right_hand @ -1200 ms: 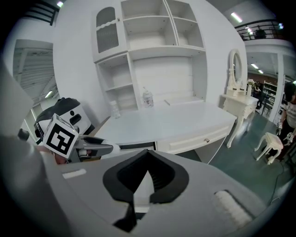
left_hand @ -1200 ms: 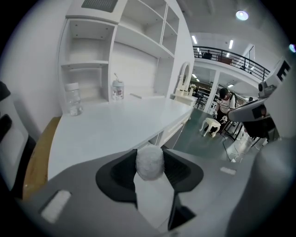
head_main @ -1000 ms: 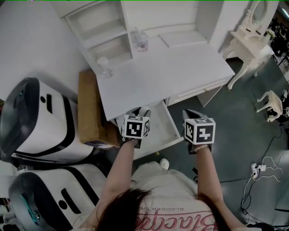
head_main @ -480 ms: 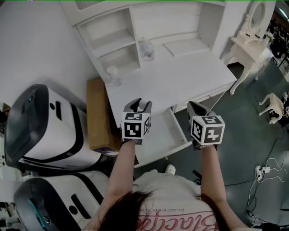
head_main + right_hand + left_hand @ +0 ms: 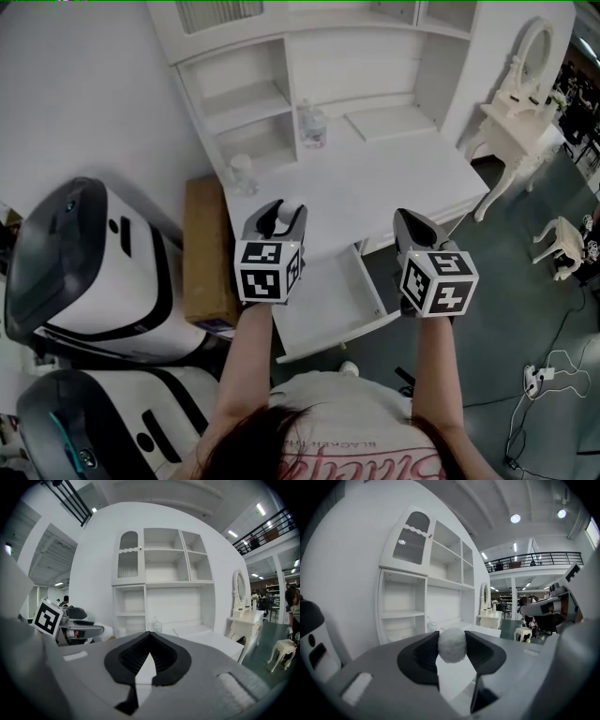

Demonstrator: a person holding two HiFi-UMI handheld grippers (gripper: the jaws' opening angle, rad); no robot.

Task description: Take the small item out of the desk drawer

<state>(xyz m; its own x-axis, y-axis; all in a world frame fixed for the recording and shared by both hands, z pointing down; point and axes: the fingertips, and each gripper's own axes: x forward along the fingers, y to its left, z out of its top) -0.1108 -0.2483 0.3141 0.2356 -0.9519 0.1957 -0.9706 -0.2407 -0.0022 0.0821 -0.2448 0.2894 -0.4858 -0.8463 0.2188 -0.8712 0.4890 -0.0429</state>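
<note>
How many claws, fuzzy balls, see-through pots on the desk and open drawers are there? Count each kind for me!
Claws: 2 (left claw pinching the ball, right claw shut and empty)
Balls: 1 (fuzzy white ball)
See-through pots on the desk: 2 (jar, cup)
Drawers: 1 (open drawer)
Total: 6

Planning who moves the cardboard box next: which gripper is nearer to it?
Left. The left gripper, shut on a white fluffy ball, is over the desk corner beside the cardboard box; the right gripper is across the open drawer, farther away.
</note>
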